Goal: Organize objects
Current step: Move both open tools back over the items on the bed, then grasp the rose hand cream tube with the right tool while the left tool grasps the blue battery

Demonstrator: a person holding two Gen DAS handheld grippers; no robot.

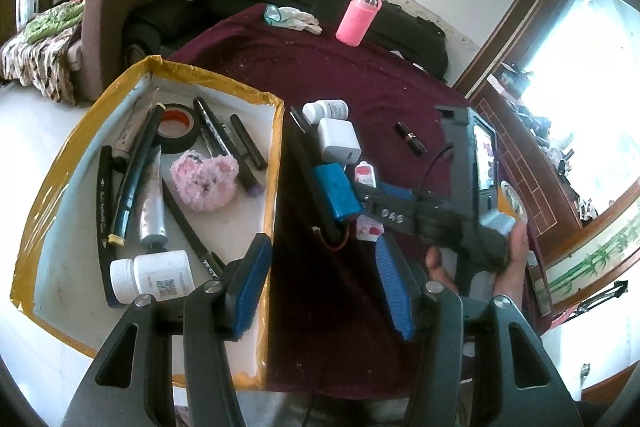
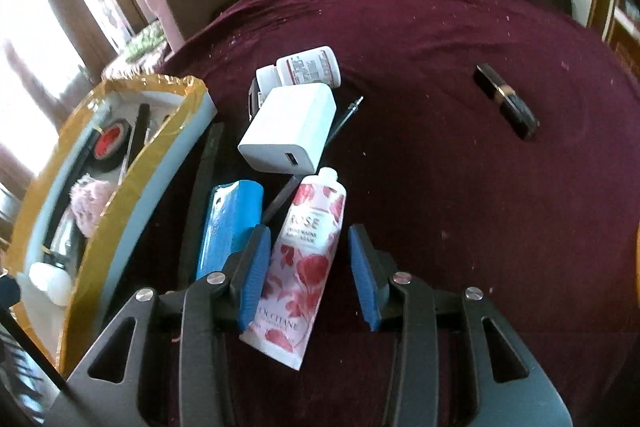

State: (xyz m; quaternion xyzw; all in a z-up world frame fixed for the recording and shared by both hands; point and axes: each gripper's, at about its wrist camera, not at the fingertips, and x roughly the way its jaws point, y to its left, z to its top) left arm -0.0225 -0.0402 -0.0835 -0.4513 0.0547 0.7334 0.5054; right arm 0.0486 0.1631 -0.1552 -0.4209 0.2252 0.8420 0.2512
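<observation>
A yellow-taped box (image 1: 276,147) sits at the table's left and holds pens, a black tape roll (image 1: 176,127), tubes, a pink plush bear (image 1: 204,181) and a white pill bottle (image 1: 154,277). Right of it lie a white charger (image 2: 290,129), another pill bottle (image 2: 304,67), a blue pack (image 2: 230,227), a rose hand-cream tube (image 2: 304,259) and a black lipstick (image 2: 506,99). My left gripper (image 1: 320,287) is open and empty above the box's right wall. My right gripper (image 2: 308,279) is open, its fingers on either side of the hand-cream tube, not closed on it.
A maroon cloth (image 2: 440,27) covers the table. A pink bottle (image 1: 357,15) and a white glove (image 1: 300,19) stand at the far edge. The right gripper's body and the hand holding it (image 1: 516,251) show in the left wrist view. A sofa is behind.
</observation>
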